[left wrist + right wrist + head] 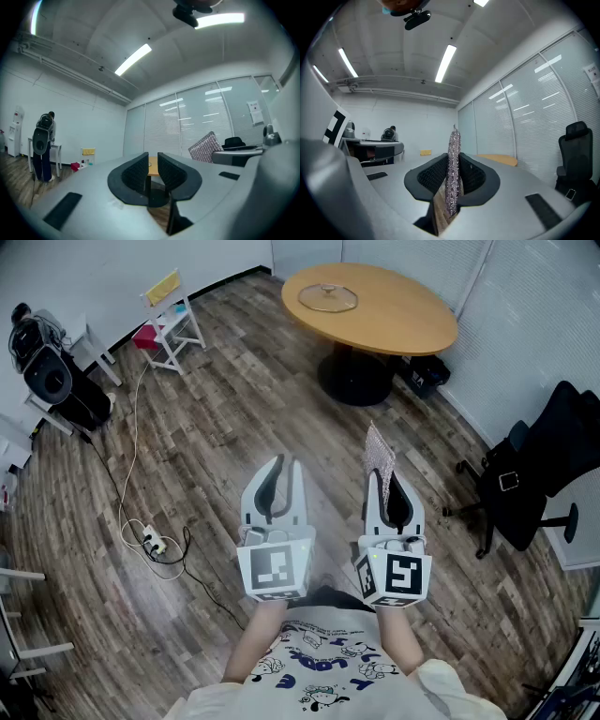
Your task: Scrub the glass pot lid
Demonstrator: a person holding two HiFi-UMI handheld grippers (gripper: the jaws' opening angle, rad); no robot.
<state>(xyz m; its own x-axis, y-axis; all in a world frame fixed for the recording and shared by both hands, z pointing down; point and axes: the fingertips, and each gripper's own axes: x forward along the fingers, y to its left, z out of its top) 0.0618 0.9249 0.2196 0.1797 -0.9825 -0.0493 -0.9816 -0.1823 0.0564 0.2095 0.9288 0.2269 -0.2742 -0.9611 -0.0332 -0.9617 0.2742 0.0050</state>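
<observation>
Silver mesh scrub cloth: stands upright, clamped between the jaws of the right gripper; its upper part rises above the jaw tips.
Right gripper, own view: jaws pressed onto the scrub cloth from both sides; the cloth runs edge-on down the slot.
Left gripper: held to the left of the right gripper, level with it, the two apart.
Left gripper, own view: jaws drawn almost together, only a narrow slit between the pads, nothing in it.
Glass pot lid: lies flat on the far left part of the oval wooden table, well apart from both grippers, untouched.
Oval wooden table: stands at the far side of the room on a dark central pedestal; a strip of it shows through the slit of the left jaws.
Marker cubes: one on the near end of each gripper, facing the head camera.
Floor: grey-brown wood planks.
Black office chair: at the right, near the blinds.
White folding chair: far left, by the wall, with a yellow back panel.
Power strip and cable: on the floor, left of the left gripper.
Black bag: on the floor beside the table pedestal, right side.
</observation>
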